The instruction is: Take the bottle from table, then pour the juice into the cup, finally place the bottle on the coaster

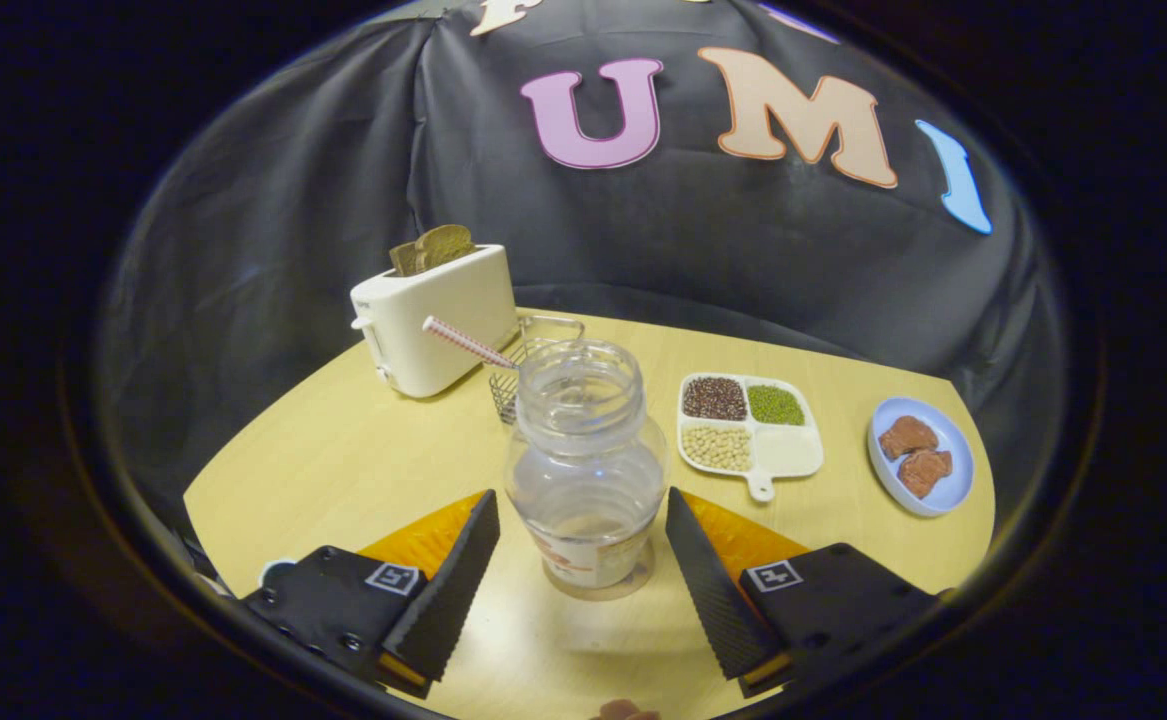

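Claw: my gripper [583, 545] has its 2 fingers spread apart, 1 each side of the bottle, neither pressing on it as far as I can tell; thin gap on both sides.
Bottle: clear plastic bottle [588, 465] stands upright on the table [343, 460] btwn the fingers, long axis vertical, open mouth pointing up, no cap. Label band low on the body.
Under bottle: a round disc shows at its base, can't tell if it's the coaster.
Beyond bottle, left: white toaster [438, 320] w/ 2 toast slices [433, 248] sticking out the top.
Straw: striped straw [468, 343] leans out of a wire basket [515, 385] just behind the bottle.
Right of bottle: white divided tray [751, 437], 4 sections, w/ dark, green and pale beans.
Far right: blue plate [921, 455] w/ 2 brown pieces [915, 455], well apart from the bottle.
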`<state>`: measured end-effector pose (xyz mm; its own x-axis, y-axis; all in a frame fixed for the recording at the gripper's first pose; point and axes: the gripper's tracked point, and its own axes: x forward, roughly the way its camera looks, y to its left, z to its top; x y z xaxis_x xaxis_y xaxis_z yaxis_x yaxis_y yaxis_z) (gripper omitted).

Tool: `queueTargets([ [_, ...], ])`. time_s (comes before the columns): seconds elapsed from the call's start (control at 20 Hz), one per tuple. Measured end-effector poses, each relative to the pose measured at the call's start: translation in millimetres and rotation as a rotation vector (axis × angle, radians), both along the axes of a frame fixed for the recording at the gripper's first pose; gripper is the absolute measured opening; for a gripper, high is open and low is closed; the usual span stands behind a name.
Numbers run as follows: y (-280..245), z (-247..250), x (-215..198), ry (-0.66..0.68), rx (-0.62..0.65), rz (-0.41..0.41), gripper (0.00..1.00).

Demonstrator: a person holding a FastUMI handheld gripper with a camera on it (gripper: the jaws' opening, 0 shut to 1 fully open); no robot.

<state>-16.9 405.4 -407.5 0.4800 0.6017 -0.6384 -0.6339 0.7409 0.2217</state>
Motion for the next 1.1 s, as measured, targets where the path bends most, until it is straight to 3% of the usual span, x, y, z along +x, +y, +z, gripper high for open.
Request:
queueTargets([
  [1.1, -21, -21, -20, 0.007, -0.079, 0.035, 1.0],
])
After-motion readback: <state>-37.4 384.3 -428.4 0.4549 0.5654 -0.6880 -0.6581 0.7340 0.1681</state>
